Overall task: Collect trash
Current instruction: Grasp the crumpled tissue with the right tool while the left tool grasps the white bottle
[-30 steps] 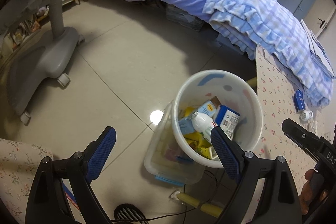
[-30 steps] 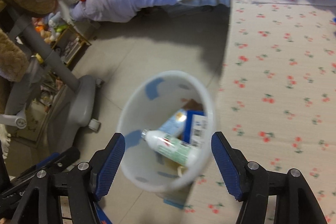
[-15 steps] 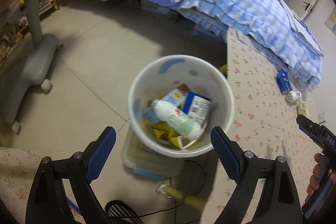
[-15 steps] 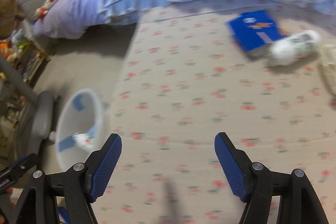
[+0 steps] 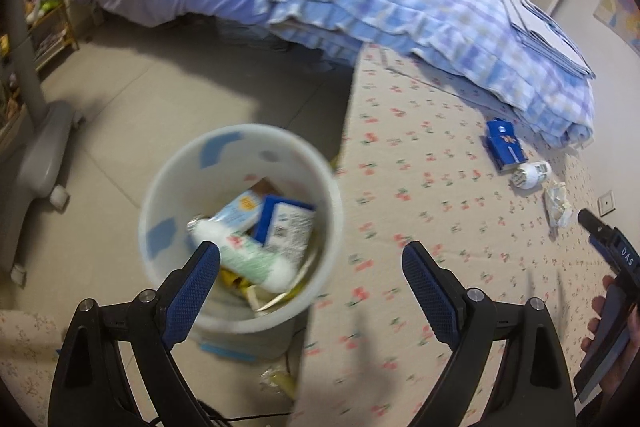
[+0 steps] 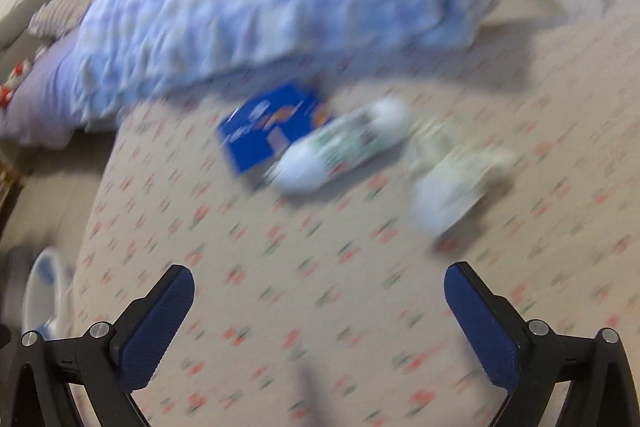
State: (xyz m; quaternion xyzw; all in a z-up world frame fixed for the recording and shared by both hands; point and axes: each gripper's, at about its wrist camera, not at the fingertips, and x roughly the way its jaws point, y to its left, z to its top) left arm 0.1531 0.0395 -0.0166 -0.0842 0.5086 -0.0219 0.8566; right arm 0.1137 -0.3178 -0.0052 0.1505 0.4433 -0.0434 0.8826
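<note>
A white trash bin (image 5: pixel 172 187) stands beside the table edge and holds a white bottle (image 5: pixel 248 259), blue cartons and wrappers. My left gripper (image 5: pixel 310 267) is open and empty above the bin's right rim. On the floral tablecloth (image 6: pixel 280 287) lie a blue carton (image 6: pixel 264 131), a white bottle (image 6: pixel 340 147) and a crumpled pale wrapper (image 6: pixel 452 179); the left wrist view shows the carton (image 5: pixel 505 145), bottle (image 5: pixel 532 175) and wrapper (image 5: pixel 558 205) too. My right gripper (image 6: pixel 320 295) is open and empty, short of them over the cloth. The right view is blurred.
A bed with a blue checked quilt (image 5: pixel 400 3) runs along the table's far side. A grey wheeled stand base (image 5: pixel 40 155) sits on the tiled floor to the left. A clear plastic box (image 5: pixel 240 347) lies under the bin. The bin's edge shows at lower left in the right view (image 6: pixel 40 291).
My right gripper swung from over the bin to the table's trash, which now looms closer. My left gripper shifted right, so the bin moved left in view.
</note>
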